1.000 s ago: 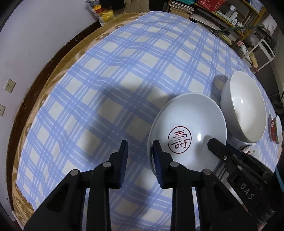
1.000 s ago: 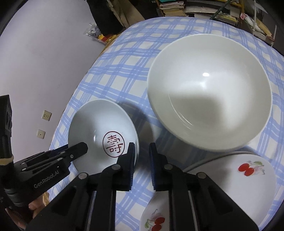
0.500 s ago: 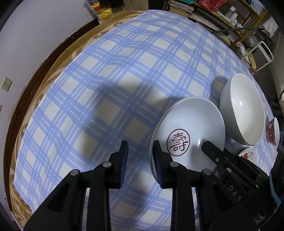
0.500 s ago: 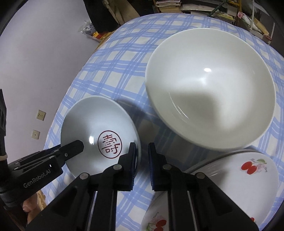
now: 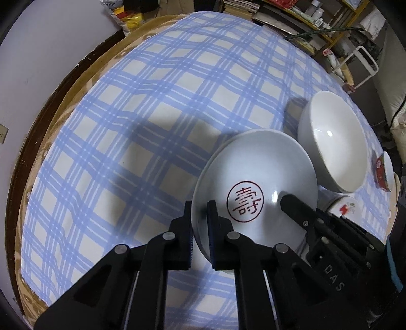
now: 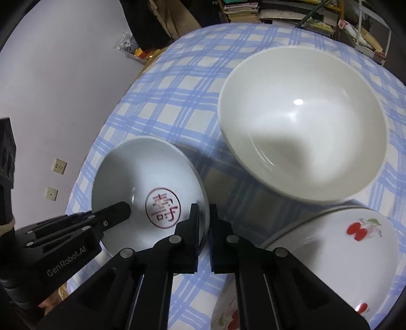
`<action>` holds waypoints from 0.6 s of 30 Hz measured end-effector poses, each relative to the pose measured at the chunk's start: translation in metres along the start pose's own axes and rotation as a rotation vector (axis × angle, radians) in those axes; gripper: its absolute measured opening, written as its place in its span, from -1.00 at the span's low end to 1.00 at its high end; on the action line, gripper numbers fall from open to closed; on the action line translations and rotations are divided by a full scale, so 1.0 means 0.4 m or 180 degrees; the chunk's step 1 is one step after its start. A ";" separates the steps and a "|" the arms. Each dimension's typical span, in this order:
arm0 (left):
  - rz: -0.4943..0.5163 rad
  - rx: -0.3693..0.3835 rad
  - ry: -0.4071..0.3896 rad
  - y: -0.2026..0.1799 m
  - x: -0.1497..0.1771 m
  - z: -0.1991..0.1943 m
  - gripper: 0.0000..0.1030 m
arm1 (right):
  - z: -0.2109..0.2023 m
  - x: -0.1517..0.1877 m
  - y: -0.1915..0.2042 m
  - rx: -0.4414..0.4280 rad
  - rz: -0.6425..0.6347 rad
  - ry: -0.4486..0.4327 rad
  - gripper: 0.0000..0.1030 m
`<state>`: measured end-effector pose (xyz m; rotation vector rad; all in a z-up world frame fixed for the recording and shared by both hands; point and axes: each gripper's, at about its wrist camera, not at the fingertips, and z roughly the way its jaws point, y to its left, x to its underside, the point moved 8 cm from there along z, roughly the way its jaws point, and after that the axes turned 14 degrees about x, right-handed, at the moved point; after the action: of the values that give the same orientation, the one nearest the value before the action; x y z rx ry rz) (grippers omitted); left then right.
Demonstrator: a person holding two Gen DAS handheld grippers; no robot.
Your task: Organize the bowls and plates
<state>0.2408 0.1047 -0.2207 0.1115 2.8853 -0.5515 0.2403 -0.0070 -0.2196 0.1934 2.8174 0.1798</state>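
Note:
A pale bowl with a red seal character is held tilted above the blue checked tablecloth. My left gripper is shut on its near rim. My right gripper is shut on the opposite rim of the same bowl. A large plain white bowl stands on the cloth just beyond, also in the left wrist view. Cherry-patterned dishes lie at the lower right.
A small red-patterned bowl sits at the far right edge. The round table's brown rim curves along the left, beside the wall. Shelves with books stand behind the table.
My left gripper has closed on the seal bowl's rim. The bowl has lifted and tilted, held between both grippers, slightly nearer the large white bowl.

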 end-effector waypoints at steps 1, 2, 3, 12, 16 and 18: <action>0.0042 0.0005 -0.0034 -0.009 0.001 -0.013 -0.81 | -0.011 -0.002 0.000 0.0003 -0.0010 -0.0025 -0.85; 0.0074 0.0005 -0.0072 -0.014 0.001 -0.027 -0.81 | -0.022 -0.006 0.000 -0.0003 -0.0023 -0.0055 -0.85; 0.0107 0.0008 -0.0139 -0.028 0.001 -0.048 -0.81 | -0.037 -0.010 0.000 -0.0022 -0.0042 -0.0088 -0.85; 0.0319 0.0057 -0.0351 -0.155 -0.035 -0.135 -0.80 | -0.180 -0.066 -0.060 -0.0045 -0.0030 -0.0358 -0.84; 0.0423 0.0103 -0.0413 -0.221 -0.060 -0.164 -0.80 | -0.229 -0.098 -0.107 -0.0060 0.0035 -0.0453 -0.84; 0.0457 0.0135 -0.0446 -0.251 -0.074 -0.172 -0.80 | -0.249 -0.112 -0.131 -0.0054 0.0040 -0.0494 -0.84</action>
<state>0.2460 0.0359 -0.1161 0.2726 2.7044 -0.5698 0.2454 -0.0756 -0.1200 0.2119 2.6603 0.1833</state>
